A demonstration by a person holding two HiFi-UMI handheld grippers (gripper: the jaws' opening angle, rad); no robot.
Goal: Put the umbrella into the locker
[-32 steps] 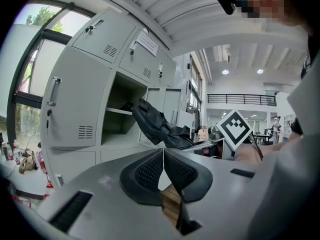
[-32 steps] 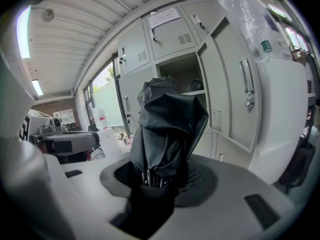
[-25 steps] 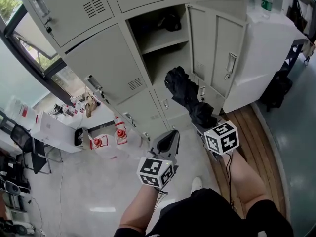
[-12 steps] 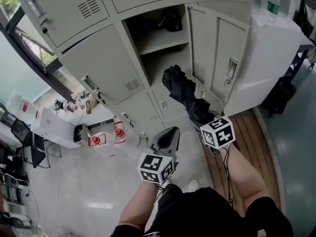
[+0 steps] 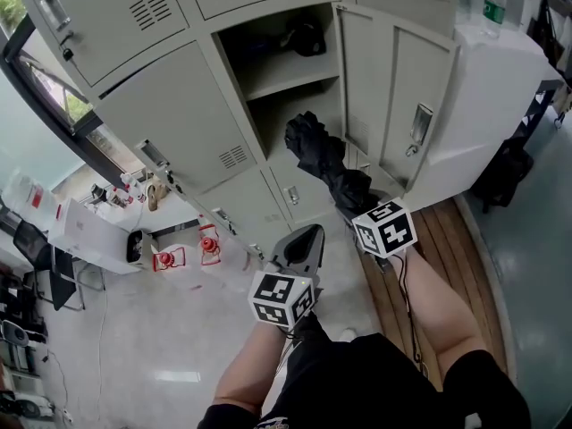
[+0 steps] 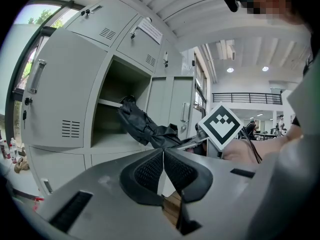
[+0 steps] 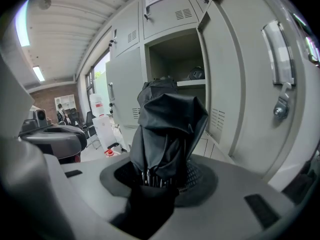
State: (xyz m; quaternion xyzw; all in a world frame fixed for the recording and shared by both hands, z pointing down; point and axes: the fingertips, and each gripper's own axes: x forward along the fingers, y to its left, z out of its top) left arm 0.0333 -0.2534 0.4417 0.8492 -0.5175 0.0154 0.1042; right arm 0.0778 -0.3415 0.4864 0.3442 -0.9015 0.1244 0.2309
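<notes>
Presently one folded black umbrella (image 5: 323, 161) is clamped in the jaws of the right hand-held gripper (image 5: 356, 211). Its far end is at the mouth of the one open locker (image 5: 290, 77), below the locker's single shelf. The left hand-held gripper (image 5: 307, 238) hangs in front of the locker, lower down, jaws pressed together on nothing.

Plastic bottle (image 5: 494, 1), green label, is seen upright on a white cabinet (image 5: 500, 79). Two red items (image 5: 208, 242) are noted on the pale floor (image 5: 134, 347), near a white box (image 5: 85, 231). Wooden boards (image 5: 456, 266) are laid at right. A window (image 5: 54, 88) is seen at left.
</notes>
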